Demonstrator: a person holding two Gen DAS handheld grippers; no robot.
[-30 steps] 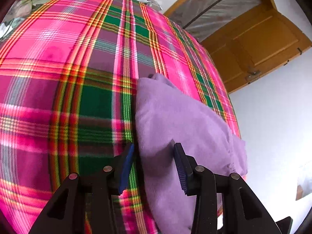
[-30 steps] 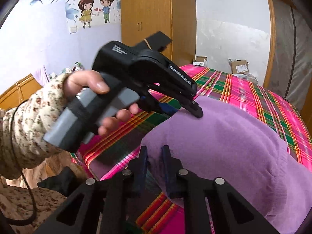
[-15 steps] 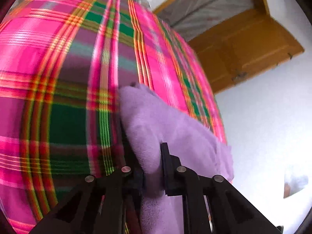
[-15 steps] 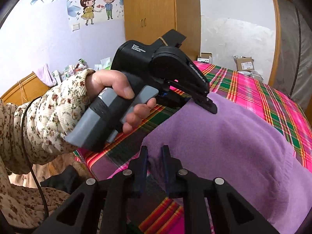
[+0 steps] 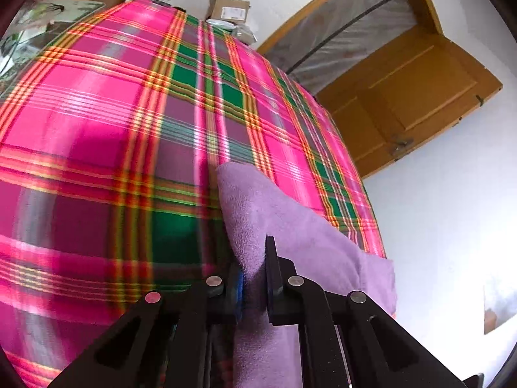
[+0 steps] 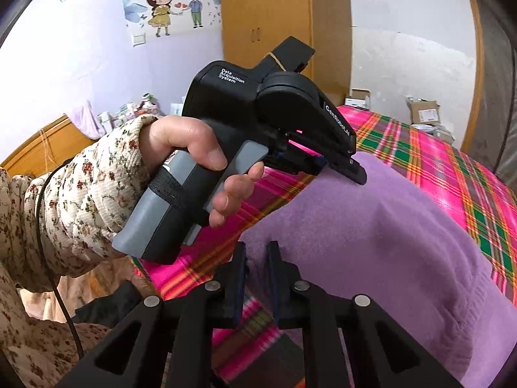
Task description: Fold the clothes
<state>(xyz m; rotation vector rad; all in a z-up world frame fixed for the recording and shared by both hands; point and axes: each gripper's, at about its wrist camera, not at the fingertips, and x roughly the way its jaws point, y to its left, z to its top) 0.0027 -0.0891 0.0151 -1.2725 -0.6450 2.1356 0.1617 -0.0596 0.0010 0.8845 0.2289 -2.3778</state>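
Left gripper [image 5: 253,274]: jaws wide apart a second ago, now closing, pinching an edge of the purple garment [image 5: 290,236] on the plaid bedspread [image 5: 97,161]. Right gripper [image 6: 257,268] stays clamped on the garment's near edge; left hand [image 6: 194,161] has shifted rightward.

A home bedroom is showing here: a bed [image 5: 97,161] wearing a pink and green plaid cover is filling the room. A wooden wardrobe [image 6: 265,16] is standing against the wall, a cartoon couple sticker [image 6: 174,3] is decorating the lilac wall beside it, and cardboard boxes [image 5: 229,9] are sitting beyond the bed.
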